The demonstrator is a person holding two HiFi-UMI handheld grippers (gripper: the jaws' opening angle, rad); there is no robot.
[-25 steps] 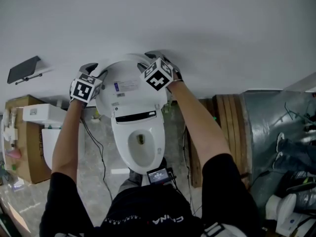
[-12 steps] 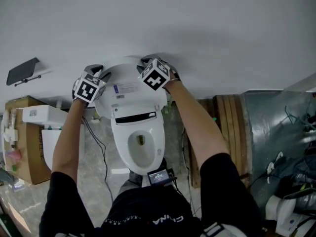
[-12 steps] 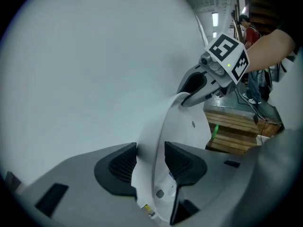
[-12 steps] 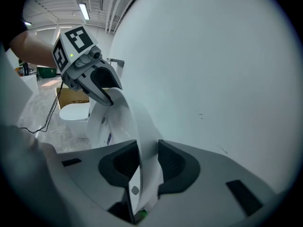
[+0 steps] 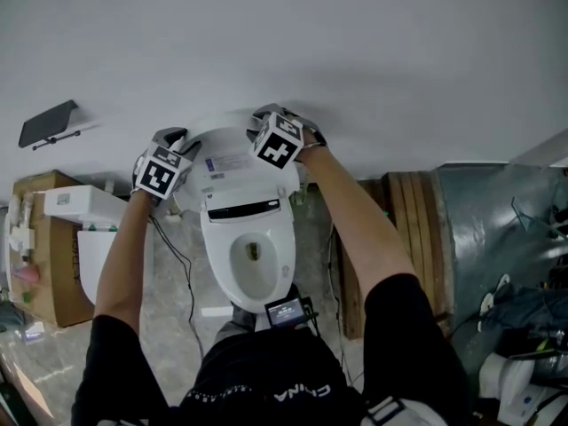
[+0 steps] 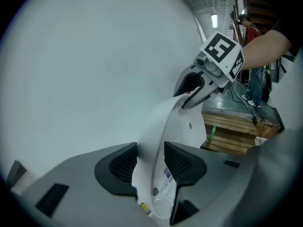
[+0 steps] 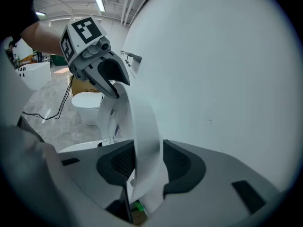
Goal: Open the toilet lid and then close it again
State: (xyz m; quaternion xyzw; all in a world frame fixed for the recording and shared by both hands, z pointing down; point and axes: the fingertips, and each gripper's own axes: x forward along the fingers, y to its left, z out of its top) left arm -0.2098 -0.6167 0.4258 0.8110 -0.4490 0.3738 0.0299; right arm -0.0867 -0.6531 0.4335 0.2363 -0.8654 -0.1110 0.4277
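The white toilet lid (image 5: 232, 160) stands raised over the seat and bowl (image 5: 252, 266), its top close to the wall. My left gripper (image 5: 180, 142) is shut on the lid's left rim (image 6: 156, 126), which fills the gap between the pads (image 6: 124, 163). My right gripper (image 5: 259, 119) holds the right rim (image 7: 142, 126); its jaws have just been opening a little, with the rim still between the pads and touching them. The left gripper view shows the right gripper (image 6: 191, 92) across the lid. The right gripper view shows the left gripper (image 7: 112, 82).
A white wall (image 5: 355, 43) rises right behind the toilet. At the left are a cardboard box (image 5: 43, 256) and another white fixture (image 5: 89, 229). Wooden boards (image 5: 413, 211) and a foil-wrapped bulk (image 5: 497, 238) stand at the right. A cable (image 5: 173, 256) trails over the floor.
Both grippers have come a little toward me with the lid's top, which has tipped slightly away from the wall.
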